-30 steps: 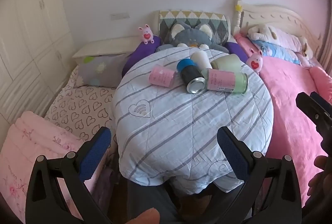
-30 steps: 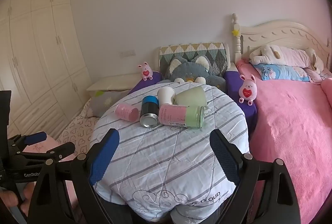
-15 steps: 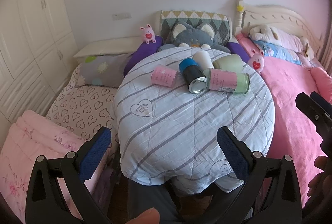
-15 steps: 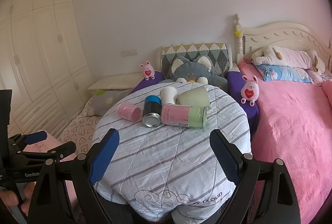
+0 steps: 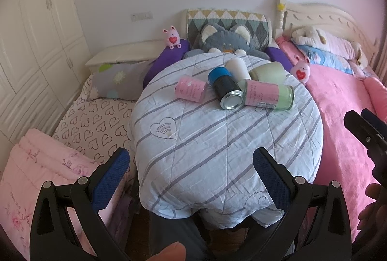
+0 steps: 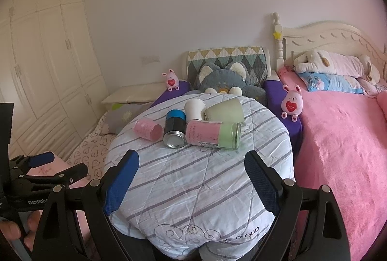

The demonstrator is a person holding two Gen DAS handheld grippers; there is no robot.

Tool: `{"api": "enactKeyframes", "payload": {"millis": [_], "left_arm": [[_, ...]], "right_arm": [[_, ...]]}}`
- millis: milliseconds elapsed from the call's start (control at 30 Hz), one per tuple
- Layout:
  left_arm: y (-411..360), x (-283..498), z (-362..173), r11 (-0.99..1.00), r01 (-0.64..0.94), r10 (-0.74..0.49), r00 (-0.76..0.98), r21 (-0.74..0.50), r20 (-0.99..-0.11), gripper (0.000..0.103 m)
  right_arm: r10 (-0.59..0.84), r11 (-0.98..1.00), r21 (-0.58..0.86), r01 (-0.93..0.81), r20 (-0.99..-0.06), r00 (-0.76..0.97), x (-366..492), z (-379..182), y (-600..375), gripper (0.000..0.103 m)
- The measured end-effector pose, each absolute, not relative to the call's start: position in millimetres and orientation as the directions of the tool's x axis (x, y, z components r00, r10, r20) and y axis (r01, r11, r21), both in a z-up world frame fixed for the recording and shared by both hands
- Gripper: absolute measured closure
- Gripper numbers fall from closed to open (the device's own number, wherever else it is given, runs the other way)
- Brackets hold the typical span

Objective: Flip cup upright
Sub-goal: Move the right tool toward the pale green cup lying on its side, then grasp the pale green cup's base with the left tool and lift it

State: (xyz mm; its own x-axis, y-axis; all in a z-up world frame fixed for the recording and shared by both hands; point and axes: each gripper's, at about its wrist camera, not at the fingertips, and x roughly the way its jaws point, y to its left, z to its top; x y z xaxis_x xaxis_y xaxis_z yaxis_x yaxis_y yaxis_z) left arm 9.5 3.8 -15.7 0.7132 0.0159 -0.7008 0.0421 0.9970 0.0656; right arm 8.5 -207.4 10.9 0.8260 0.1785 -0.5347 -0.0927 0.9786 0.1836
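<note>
So it's a bedroom: a round desk (image 6: 217, 188) draped in a white quilt with grey-purple stripes sits mid-frame, a pink bed (image 6: 338, 152) to the right, cream wardrobe doors (image 6: 43, 55) along the left, and a grey cat plush (image 6: 227, 82) right behind the desk. Two little pink bunny toys (image 6: 292, 101) flank the plush.

All the cups are bunched at the far side of the desk, every one lying on its side. The pink cup (image 5: 191, 89) is leftmost, long axis running roughly left-right, sitting a bit apart. Next, the black cup with a blue band (image 5: 226, 89) points its silver base toward the camera, axis going away from us. The pink-and-green bottle (image 5: 268, 96) lies crosswise, green end to the right, touching the black one. Behind them are a white cup (image 5: 237, 67) and a pale green mug (image 5: 268, 72).

Readable text: the quilt's front hem says "CLOUD" in the right wrist view, and "GenRob" shows on the left gripper (image 6: 60, 166) at lower left. The bottle has a label but it's too small to read.

Left gripper (image 5: 191, 164) and right gripper (image 6: 191, 169) both have their jaws spread wide with nothing in them, hovering at the near edge of the desk, well apart from the cups.
</note>
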Motion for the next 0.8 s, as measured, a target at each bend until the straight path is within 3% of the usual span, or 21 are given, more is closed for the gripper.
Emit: {"api": "enactKeyframes", "payload": {"millis": [800], "left_arm": [[-58.8,170.1,-41.5,0.975,0.134,0.048,0.650,0.176,-0.759,0.000]], "right_arm": [[0.167,0.977,0.210,-0.041,-0.632,0.757,139.7,-29.2,-246.4,0.013]]}}
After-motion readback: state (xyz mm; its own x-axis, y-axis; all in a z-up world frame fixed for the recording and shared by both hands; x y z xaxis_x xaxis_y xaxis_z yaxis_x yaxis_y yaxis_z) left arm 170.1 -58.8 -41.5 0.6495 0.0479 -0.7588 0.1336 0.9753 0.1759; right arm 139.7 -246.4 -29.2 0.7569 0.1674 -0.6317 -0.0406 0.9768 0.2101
